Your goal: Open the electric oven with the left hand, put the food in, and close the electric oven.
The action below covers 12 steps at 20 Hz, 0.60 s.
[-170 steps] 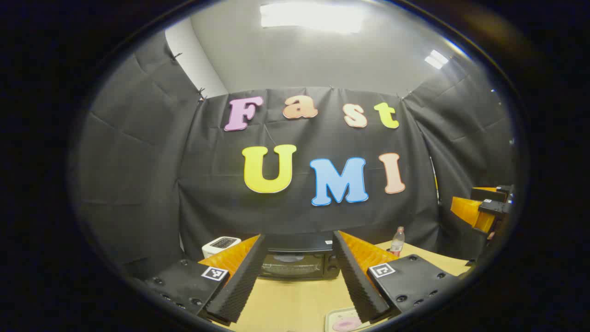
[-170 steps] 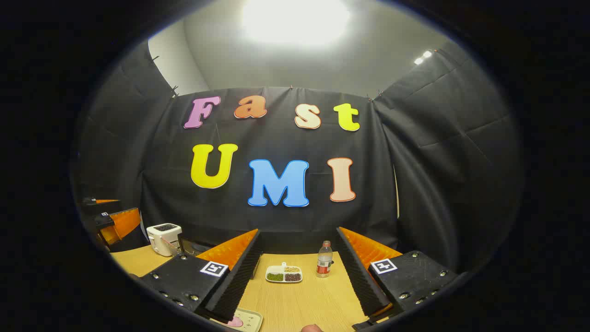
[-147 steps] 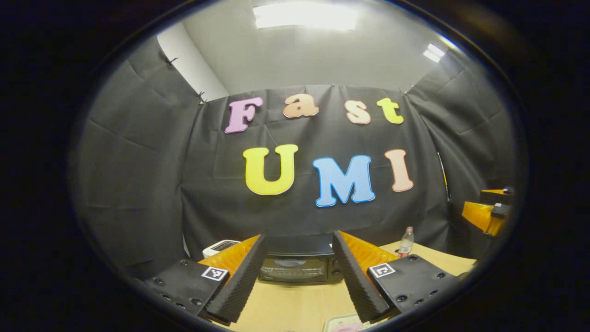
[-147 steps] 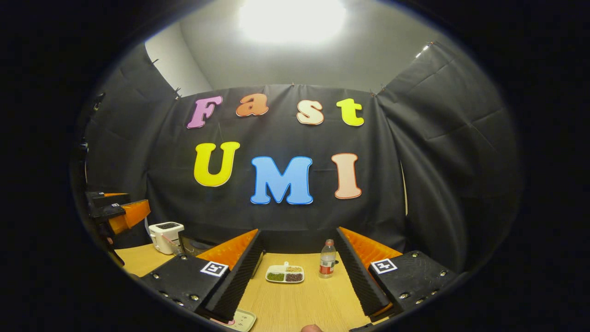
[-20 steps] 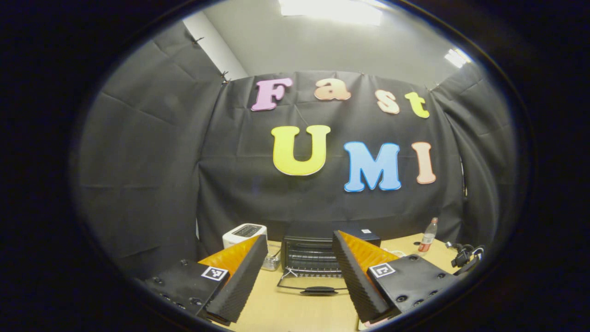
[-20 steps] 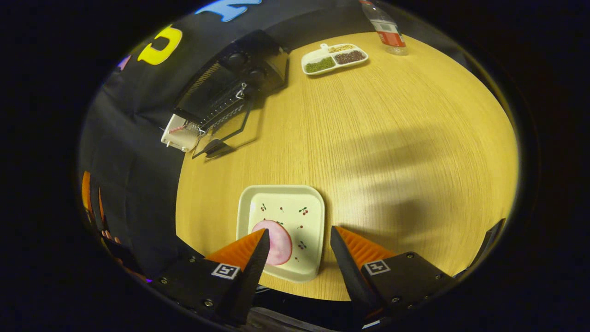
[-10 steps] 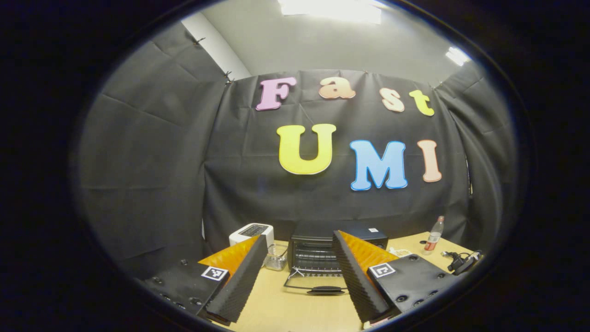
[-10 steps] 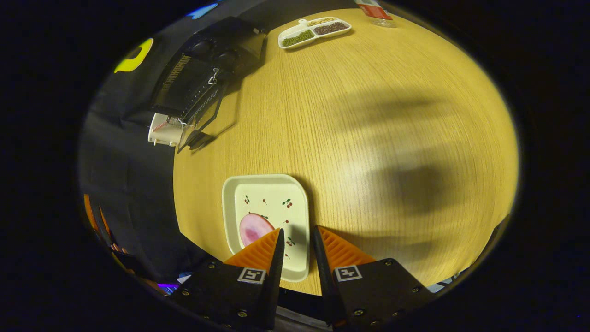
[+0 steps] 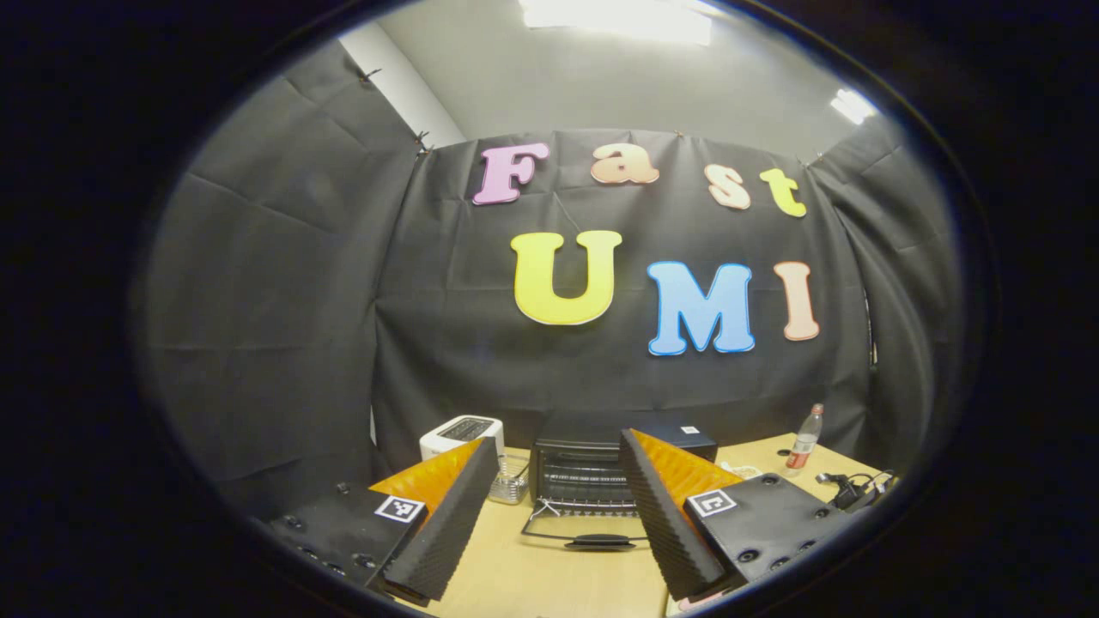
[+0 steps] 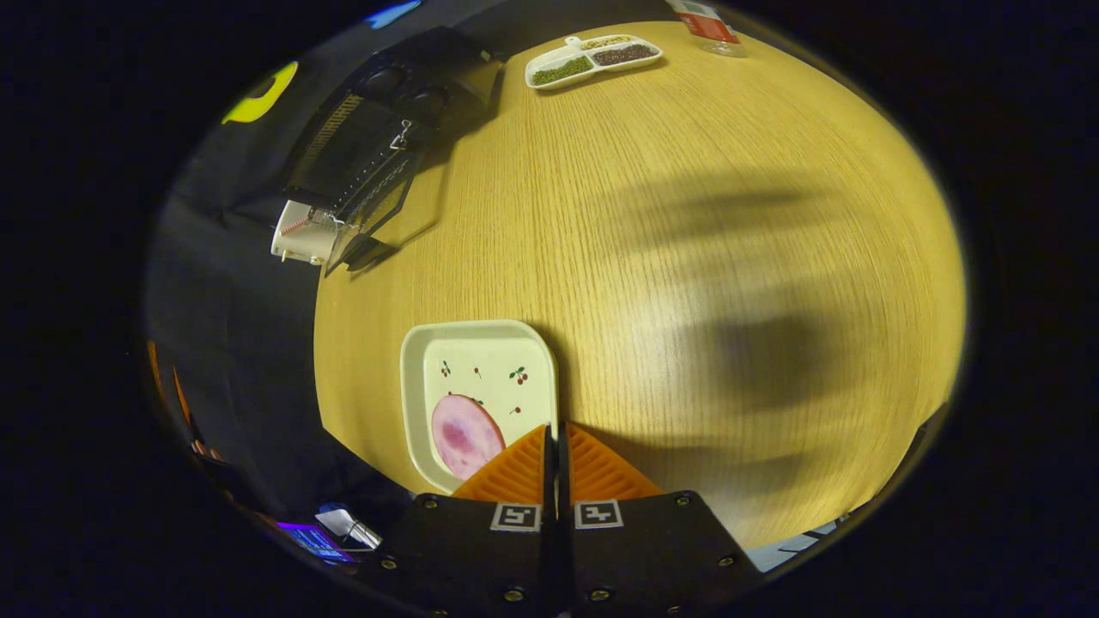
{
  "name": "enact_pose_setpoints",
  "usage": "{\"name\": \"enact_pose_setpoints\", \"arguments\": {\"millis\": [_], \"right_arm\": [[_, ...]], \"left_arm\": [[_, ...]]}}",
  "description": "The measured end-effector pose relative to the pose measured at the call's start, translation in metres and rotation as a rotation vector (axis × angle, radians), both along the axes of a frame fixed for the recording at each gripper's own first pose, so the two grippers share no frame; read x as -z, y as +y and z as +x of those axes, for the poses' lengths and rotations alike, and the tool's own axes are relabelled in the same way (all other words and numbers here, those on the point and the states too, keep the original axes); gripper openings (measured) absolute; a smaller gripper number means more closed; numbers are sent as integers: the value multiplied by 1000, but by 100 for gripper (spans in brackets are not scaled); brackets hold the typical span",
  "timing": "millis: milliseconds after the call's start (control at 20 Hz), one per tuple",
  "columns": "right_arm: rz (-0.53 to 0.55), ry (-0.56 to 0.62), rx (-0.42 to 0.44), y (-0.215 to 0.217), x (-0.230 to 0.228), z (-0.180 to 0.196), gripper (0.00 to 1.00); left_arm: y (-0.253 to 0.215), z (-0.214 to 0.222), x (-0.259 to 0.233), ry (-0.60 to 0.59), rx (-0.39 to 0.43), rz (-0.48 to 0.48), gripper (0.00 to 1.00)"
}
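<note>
Two steps remained: the black electric oven (image 9: 592, 476) stood open at the table's back. The right gripper (image 10: 556, 451) pinched the cream square plate's (image 10: 429, 343) rim, pink ham slice (image 10: 464, 433) aboard. Next, lift level ovenward. The left gripper (image 9: 556, 515) hung spread.

Left tool (image 9: 556, 515) is level with fingers spread; right tool (image 10: 555, 439) points down, fingers together.

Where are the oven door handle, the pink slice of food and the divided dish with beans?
oven door handle (image 9: 598, 541): left gripper view, middle of the dark grip on the lowered door.
pink slice of food (image 10: 464, 433): right gripper view, its centre, on the square plate.
divided dish (image 10: 592, 62): right gripper view, its middle rim.
</note>
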State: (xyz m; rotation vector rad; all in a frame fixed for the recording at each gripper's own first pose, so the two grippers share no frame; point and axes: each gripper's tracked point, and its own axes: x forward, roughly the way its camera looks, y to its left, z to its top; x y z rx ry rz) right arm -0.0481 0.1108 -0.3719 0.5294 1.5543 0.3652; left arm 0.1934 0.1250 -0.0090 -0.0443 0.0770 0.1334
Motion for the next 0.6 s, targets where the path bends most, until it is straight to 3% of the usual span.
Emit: {"name": "enact_pose_setpoints", "arguments": {"millis": [50,250,600], "right_arm": [[14,5,27,-2,-3,1,0],[56,-2,100,-4,-21,10,0],[118,-26,285,42,-53,51,0]], "left_arm": [[1,0,-1,-2,-2,3,100],[3,2,0,-2,-5,2,100],[11,15,4,-3,-3,-9,100]]}}
